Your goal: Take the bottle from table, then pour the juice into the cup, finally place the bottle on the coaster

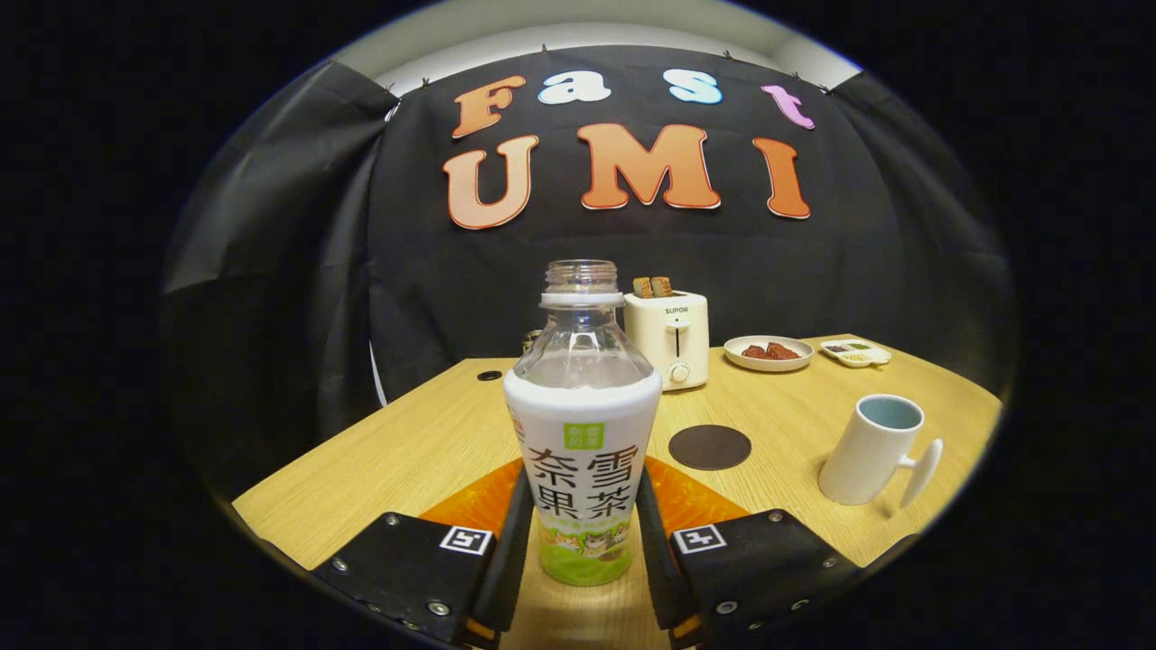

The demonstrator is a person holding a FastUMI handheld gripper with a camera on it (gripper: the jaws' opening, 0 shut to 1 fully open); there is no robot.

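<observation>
An uncapped clear plastic bottle [582,424] with a white and green label stands upright between my fingers, its base on the wooden table [424,442]. My gripper [583,483] is shut on the bottle's lower half, one finger pressing each side of the label. A round dark coaster [709,447] lies on the table beyond the right finger. Further right stands a white cup [871,449] with a pale blue inside, tilted in this view, its handle pointing right and toward me.
An orange mat [479,501] lies under the bottle and the fingers. At the back of the table are a cream toaster [668,338] holding two slices, a plate [769,352] of brown food and a small divided tray [855,353]. Black cloth walls the booth.
</observation>
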